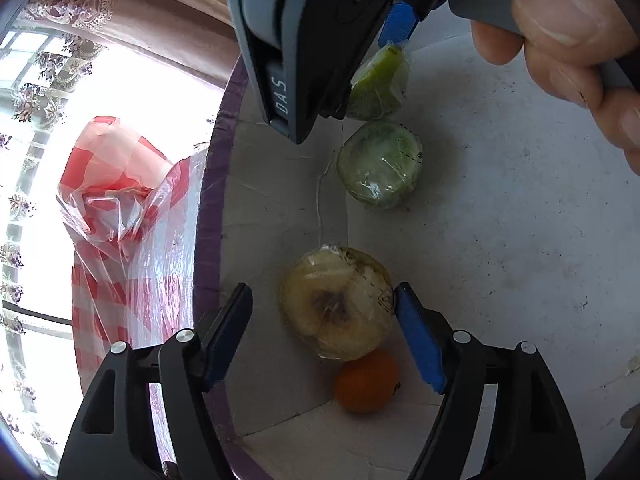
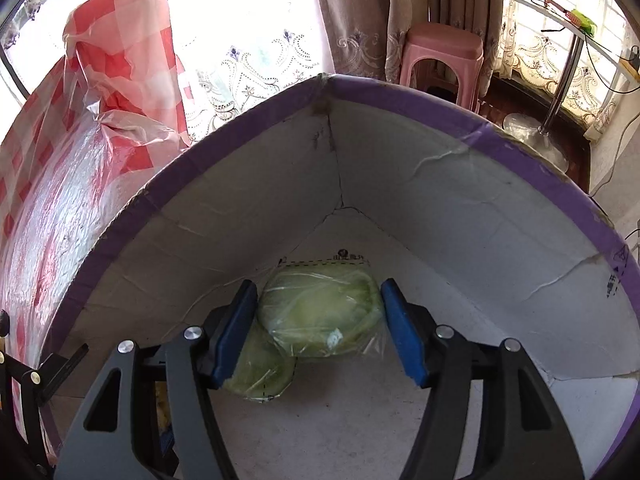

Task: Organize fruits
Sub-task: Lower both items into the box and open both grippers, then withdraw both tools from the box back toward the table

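Box: a white box (image 2: 460,208) with a purple rim is holding all the fruit; both grippers are reaching down into it.
Left gripper: the left gripper (image 1: 324,332) is standing with its jaws apart around a yellowish wrapped fruit (image 1: 336,304); the right-hand pad is sitting at the wrap's edge, the left-hand pad is standing clear, so nothing is being gripped.
Orange: an orange (image 1: 366,382) is lying just below the yellowish fruit, touching it, near a box corner.
Right gripper: the right gripper (image 2: 318,328) is straddling a green wrapped fruit (image 2: 320,312) with its jaws open; whether the pads are touching the wrap cannot be told.
Second green fruit: another green wrapped fruit (image 2: 260,376) is lying partly under the first, beside the left-hand pad.
Edges: the green fruits are sitting close to a corner where two walls are meeting; the yellowish fruit is lying near the side wall.
Open room: bare floor is showing to the right of the fruit in the left wrist view.
Outside: a red-checked plastic bag (image 1: 120,208) is leaning against the box wall.
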A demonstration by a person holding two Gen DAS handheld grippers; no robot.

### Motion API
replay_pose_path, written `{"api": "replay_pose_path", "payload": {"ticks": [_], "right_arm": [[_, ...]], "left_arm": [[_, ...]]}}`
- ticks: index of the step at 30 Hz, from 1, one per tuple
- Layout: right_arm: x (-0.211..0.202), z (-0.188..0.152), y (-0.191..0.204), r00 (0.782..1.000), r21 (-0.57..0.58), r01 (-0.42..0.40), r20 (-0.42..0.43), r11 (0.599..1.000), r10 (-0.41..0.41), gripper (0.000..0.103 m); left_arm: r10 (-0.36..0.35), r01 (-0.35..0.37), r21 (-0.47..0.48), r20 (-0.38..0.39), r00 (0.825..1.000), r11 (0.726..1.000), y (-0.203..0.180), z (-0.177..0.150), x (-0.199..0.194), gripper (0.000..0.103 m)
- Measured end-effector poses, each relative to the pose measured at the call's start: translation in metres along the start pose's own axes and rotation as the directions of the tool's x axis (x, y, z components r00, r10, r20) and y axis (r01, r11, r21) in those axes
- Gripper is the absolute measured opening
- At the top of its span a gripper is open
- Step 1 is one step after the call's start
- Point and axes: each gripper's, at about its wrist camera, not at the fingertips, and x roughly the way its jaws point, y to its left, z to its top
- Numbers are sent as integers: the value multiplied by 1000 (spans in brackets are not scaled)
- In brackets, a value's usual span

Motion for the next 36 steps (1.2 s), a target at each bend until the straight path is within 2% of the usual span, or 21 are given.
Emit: {"api": "replay_pose_path", "payload": {"ticks": [3, 5, 7, 12, 14, 19, 24, 30, 36], "right_arm": [[-1, 0, -1, 1000, -3, 0, 3, 1000, 0, 67], [-2, 0, -2, 1000, -5, -2, 8, 1000, 2, 74], [-4, -1, -1, 1000, -7, 1, 18, 1000, -1, 77], [-6, -1, 0, 1000, -11, -2, 23, 1000, 3, 78], [-9, -1, -1, 999, -6, -10, 39, 1000, 10, 81], [-22, 1, -5, 994, 17, -57, 89, 998, 55, 84], [-41, 4, -9, 985, 41, -79, 158, 996, 72, 85], [-74, 4, 8, 964, -9, -97, 248, 995, 96, 85], [-109, -1, 45, 946, -110, -123, 289, 986, 150, 85]], "left_arm": [[5, -5, -3, 4, 1000, 1000, -3, 0, -2, 74], [20, -20, -2, 11, 1000, 1000, -3, -1, -2, 76], [37, -37, 2, 21, 999, 999, -4, -1, -4, 81], [69, -68, -9, 43, 997, 998, -2, -2, -7, 82], [89, -88, -18, 58, 994, 996, -2, -3, -11, 82], [158, -149, -77, 131, 979, 986, 8, -7, -30, 88], [210, -178, -173, 191, 959, 969, 24, -18, -56, 89], [274, -190, -341, 217, 937, 921, 57, -46, -84, 90], [320, -181, -524, 189, 928, 833, 87, -91, -109, 90]]}}
